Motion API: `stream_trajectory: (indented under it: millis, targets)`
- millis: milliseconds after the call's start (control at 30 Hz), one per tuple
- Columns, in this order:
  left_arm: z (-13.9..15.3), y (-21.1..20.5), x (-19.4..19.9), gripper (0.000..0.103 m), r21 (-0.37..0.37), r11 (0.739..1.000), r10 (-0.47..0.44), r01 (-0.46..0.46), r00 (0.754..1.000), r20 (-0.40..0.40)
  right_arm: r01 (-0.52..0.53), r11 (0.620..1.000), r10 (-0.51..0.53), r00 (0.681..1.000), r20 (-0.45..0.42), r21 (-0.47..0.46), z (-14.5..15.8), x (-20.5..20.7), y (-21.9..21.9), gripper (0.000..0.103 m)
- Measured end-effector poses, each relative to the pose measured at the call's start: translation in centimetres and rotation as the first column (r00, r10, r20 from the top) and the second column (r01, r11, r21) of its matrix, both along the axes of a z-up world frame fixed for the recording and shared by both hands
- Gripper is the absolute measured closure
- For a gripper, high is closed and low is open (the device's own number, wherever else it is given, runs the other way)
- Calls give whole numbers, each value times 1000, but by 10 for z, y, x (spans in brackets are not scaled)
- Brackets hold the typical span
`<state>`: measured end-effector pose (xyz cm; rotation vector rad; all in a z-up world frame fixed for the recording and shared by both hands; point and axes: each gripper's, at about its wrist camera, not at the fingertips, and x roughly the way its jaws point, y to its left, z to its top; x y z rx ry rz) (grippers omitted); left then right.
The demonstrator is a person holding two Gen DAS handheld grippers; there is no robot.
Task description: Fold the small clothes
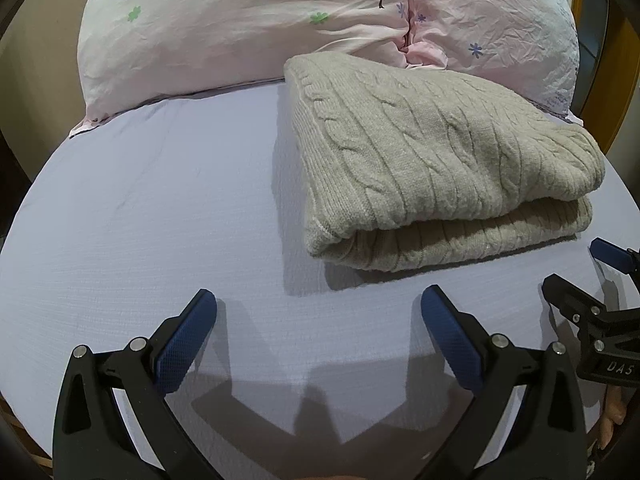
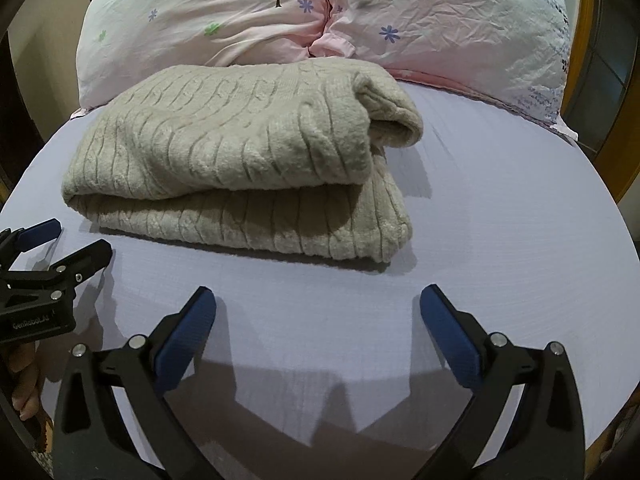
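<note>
A beige cable-knit sweater (image 1: 432, 160) lies folded in a thick stack on the lilac bed sheet (image 1: 140, 220); it also shows in the right wrist view (image 2: 240, 168), with its fold edge facing me. My left gripper (image 1: 318, 304) is open and empty, hovering over the sheet just in front of the sweater's left corner. My right gripper (image 2: 318, 304) is open and empty, in front of the sweater's right corner. Each gripper shows at the edge of the other's view, the right one (image 1: 588, 276) and the left one (image 2: 68, 240), both open.
Two pink floral pillows (image 1: 240, 28) (image 2: 440, 28) lie behind the sweater at the head of the bed. A wooden frame (image 1: 624, 80) stands at the far right. Bare sheet (image 2: 500, 220) lies left and right of the sweater.
</note>
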<state>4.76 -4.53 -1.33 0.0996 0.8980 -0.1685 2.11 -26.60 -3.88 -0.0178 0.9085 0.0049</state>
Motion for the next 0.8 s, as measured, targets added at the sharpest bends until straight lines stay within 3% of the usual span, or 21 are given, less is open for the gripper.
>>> stream_trajectory:
  millis: [800]
  targets:
    - [1, 0, 1, 1, 0, 1000, 1, -1, 1000, 1, 6, 1000, -6, 1000, 2, -1, 0, -1, 3, 2]
